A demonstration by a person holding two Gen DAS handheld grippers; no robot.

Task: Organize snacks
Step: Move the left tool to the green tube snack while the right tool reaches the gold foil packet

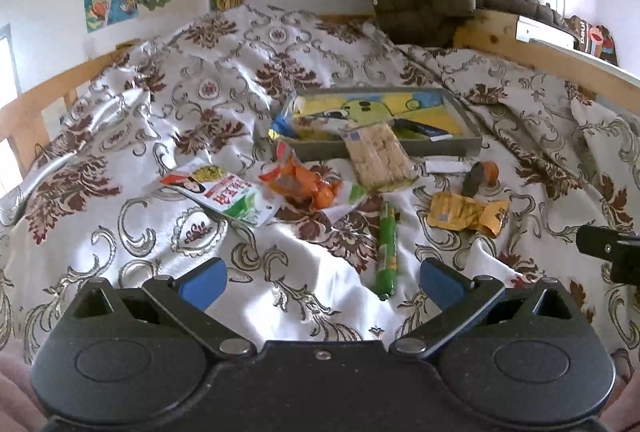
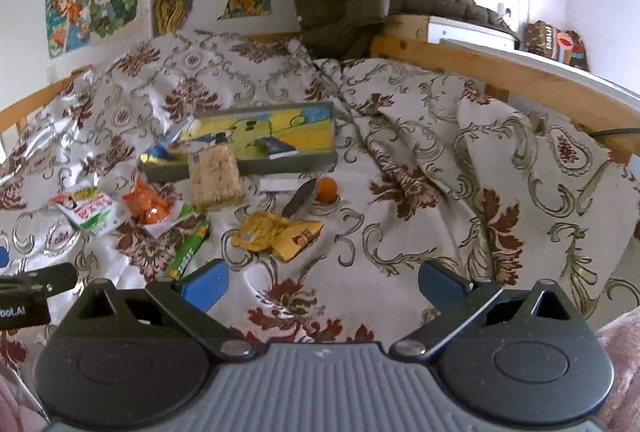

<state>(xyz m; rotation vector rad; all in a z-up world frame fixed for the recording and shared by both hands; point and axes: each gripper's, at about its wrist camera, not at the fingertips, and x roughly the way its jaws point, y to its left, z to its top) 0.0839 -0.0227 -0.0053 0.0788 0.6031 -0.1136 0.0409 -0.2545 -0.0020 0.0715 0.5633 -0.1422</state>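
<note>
Lying long on the bed [image 1: 168,80], the green stick snack [image 1: 387,246] points toward the box [image 1: 456,146]. Both the left gripper [image 1: 322,278] and right gripper [image 2: 322,278] gape wide, empty.

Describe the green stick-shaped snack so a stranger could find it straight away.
Start at the shallow tray with the yellow cartoon lining, lying on the patterned bedspread. Come toward the camera past the clear pack of rice crackers leaning over the tray's front wall. The green stick snack lies alone just beyond, lengthwise toward the viewer: the only long, thin, tube-shaped, green packet among flat, crinkled pouches.
</note>
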